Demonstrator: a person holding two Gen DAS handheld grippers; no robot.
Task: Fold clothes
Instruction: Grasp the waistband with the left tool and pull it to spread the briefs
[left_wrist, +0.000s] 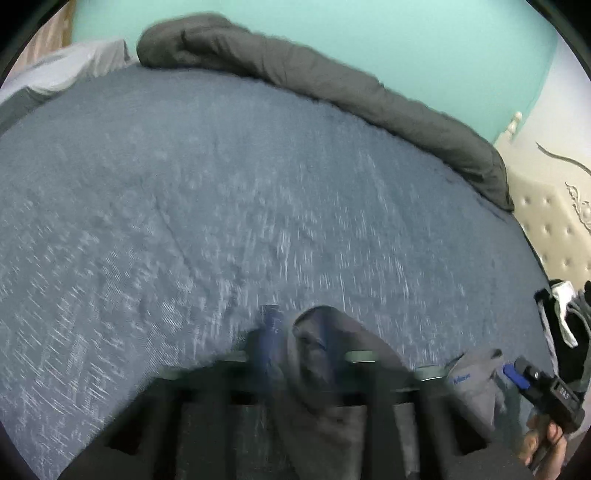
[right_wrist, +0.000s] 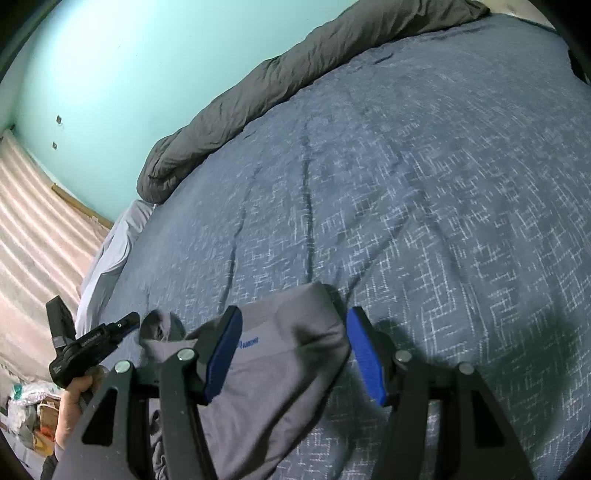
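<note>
A grey garment with a small blue logo lies on the blue patterned bedspread (right_wrist: 424, 177) at its near edge. In the left wrist view my left gripper (left_wrist: 295, 332) is shut on a bunched corner of the grey garment (left_wrist: 321, 369); the view is blurred by motion. In the right wrist view my right gripper (right_wrist: 295, 350) is open, its blue pads (right_wrist: 365, 354) on either side of the grey garment (right_wrist: 280, 373), which lies between and under them. The right gripper also shows in the left wrist view (left_wrist: 517, 373), and the left gripper in the right wrist view (right_wrist: 127, 325).
A rolled dark grey duvet (left_wrist: 332, 81) lies along the far edge of the bed by the turquoise wall. A pale pillow (left_wrist: 74, 66) sits at one end. A pile of dark clothes (left_wrist: 565, 325) lies at the bed's right. A tufted headboard (left_wrist: 546, 214) stands beyond.
</note>
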